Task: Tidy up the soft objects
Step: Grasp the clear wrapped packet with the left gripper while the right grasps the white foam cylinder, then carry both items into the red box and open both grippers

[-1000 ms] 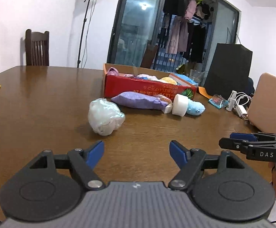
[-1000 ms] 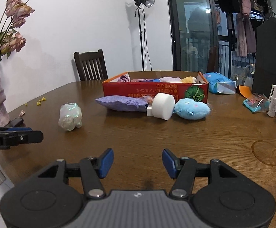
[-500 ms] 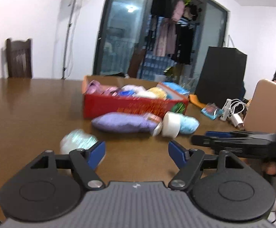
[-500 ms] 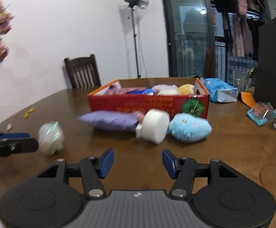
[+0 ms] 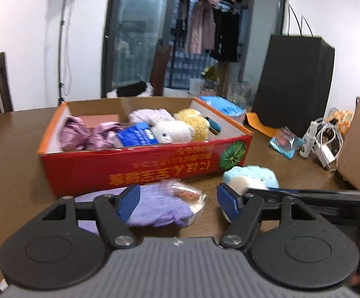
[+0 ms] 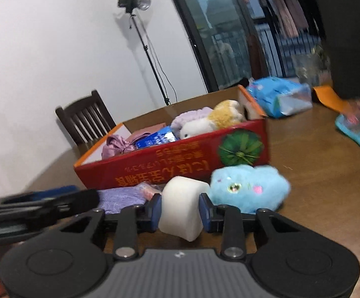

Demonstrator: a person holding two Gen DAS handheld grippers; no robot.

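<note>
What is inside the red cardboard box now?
The red cardboard box holds a pink fabric bundle, a blue packet, a white plush, a yellow plush and a lilac fluffy item. Whatever lies beneath them is covered.

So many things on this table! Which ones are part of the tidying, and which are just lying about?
Part of the job:
red box of soft things
white foam roll, between the right tongs
blue plush
purple pouch, ahead of the left tongs

Lying about:
chair
light stand
blue packet
white cables
</note>
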